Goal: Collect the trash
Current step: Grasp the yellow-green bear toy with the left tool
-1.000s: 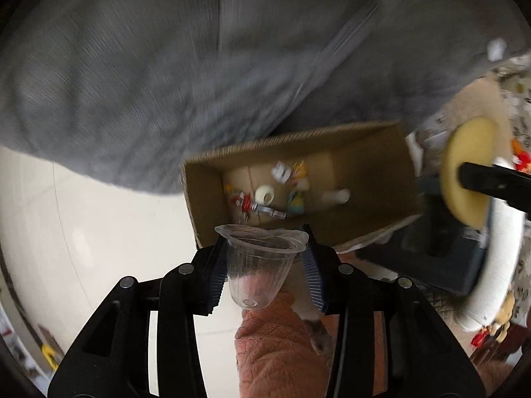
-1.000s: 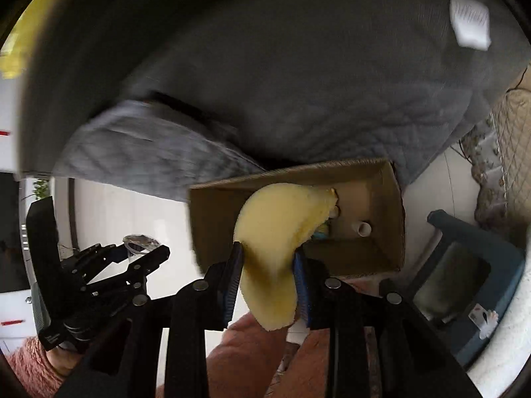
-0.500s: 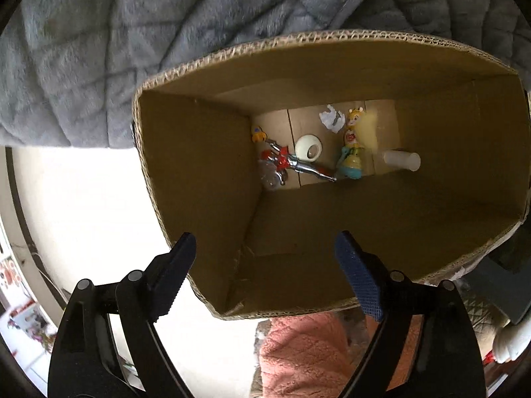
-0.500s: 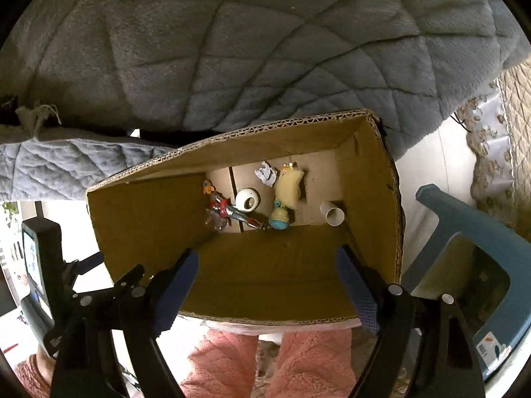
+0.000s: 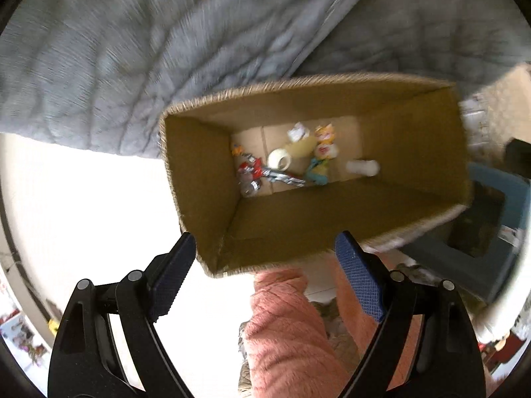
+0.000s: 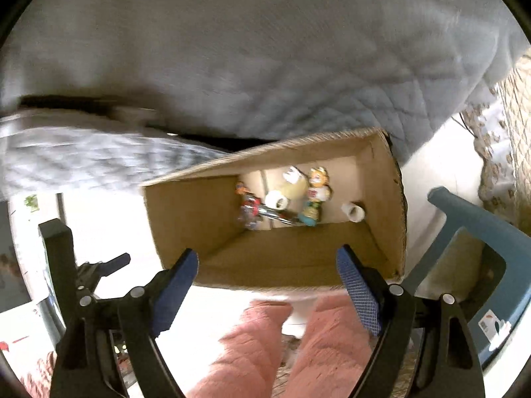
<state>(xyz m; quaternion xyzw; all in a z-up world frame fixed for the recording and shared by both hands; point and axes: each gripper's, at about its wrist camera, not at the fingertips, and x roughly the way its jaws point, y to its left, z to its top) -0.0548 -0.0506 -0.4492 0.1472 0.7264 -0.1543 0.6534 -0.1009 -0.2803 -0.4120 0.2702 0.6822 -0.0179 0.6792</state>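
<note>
Nearest me, both claws stood spread and empty: my left claw (image 5: 262,273) and my right claw (image 6: 268,285), each having just opened, with nothing between the blue pads. Under them were my pink-trousered legs (image 5: 285,335). Just beyond the fingertips sat the open cardboard box (image 5: 415,139) on the pale floor, and the trash lay at its bottom: a roll of tape (image 5: 279,159), a yellow sponge-like piece (image 5: 303,146), a small white tube (image 5: 362,167), crumpled paper and bright bits, too blurred to name. I judged this load delivered; what trash remained elsewhere I could not see. Beyond the box rose grey quilted bedding (image 6: 265,66); off my right claw stood a blue stool (image 6: 478,229).
</note>
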